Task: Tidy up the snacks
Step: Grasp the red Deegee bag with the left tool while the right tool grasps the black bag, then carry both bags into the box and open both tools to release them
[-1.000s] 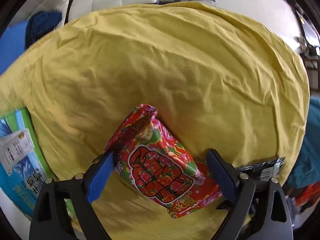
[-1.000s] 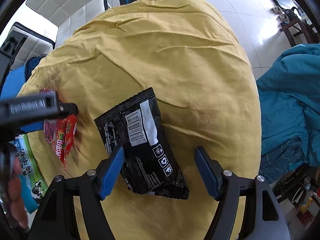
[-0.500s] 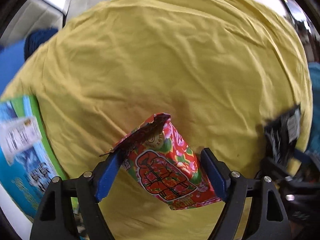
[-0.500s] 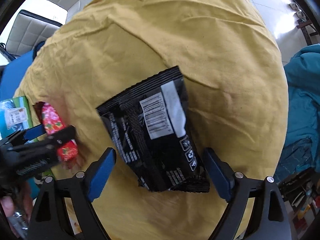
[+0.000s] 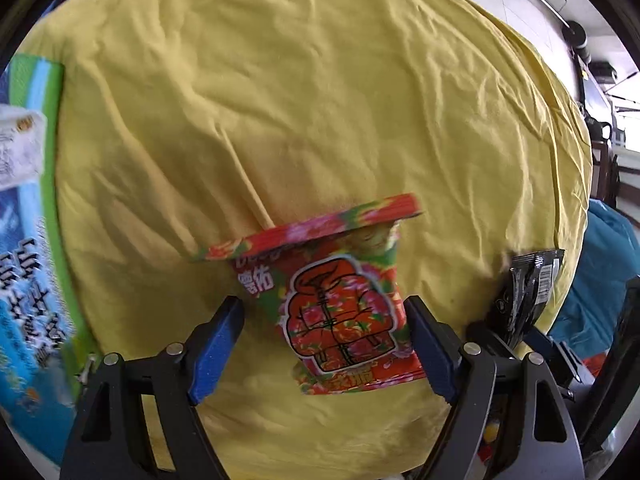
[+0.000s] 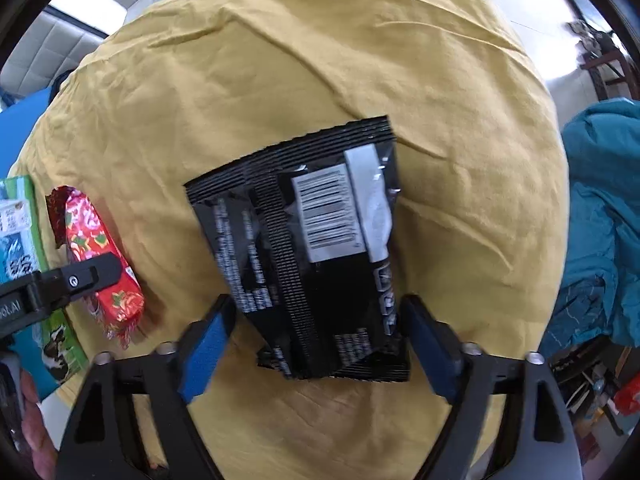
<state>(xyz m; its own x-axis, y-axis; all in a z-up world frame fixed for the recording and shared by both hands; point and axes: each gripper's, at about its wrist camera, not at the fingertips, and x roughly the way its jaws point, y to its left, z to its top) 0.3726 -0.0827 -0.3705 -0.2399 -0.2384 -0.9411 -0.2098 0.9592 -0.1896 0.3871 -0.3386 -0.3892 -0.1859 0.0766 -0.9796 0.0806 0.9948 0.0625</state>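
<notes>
A red floral snack packet (image 5: 340,312) lies on the yellow cloth (image 5: 320,100), between the blue pads of my open left gripper (image 5: 324,344); its right edge touches the right pad, and a gap stays on the left. The same red floral snack packet (image 6: 102,264) shows at the left of the right wrist view, partly behind the left gripper's finger. A black snack packet (image 6: 312,248), barcode side up, sits between the pads of my open right gripper (image 6: 314,340). In the left wrist view that black snack packet (image 5: 528,292) appears at the right edge.
A blue and green box (image 5: 28,240) lies along the cloth's left edge, also visible as the blue and green box (image 6: 24,248) in the right wrist view. A teal cloth (image 6: 600,220) is heaped to the right. A hand (image 6: 32,424) shows at lower left.
Both grippers have come down closer to their packets. The red packet now stands squarer to the left gripper, and the black packet sits deeper between the right gripper's pads.
</notes>
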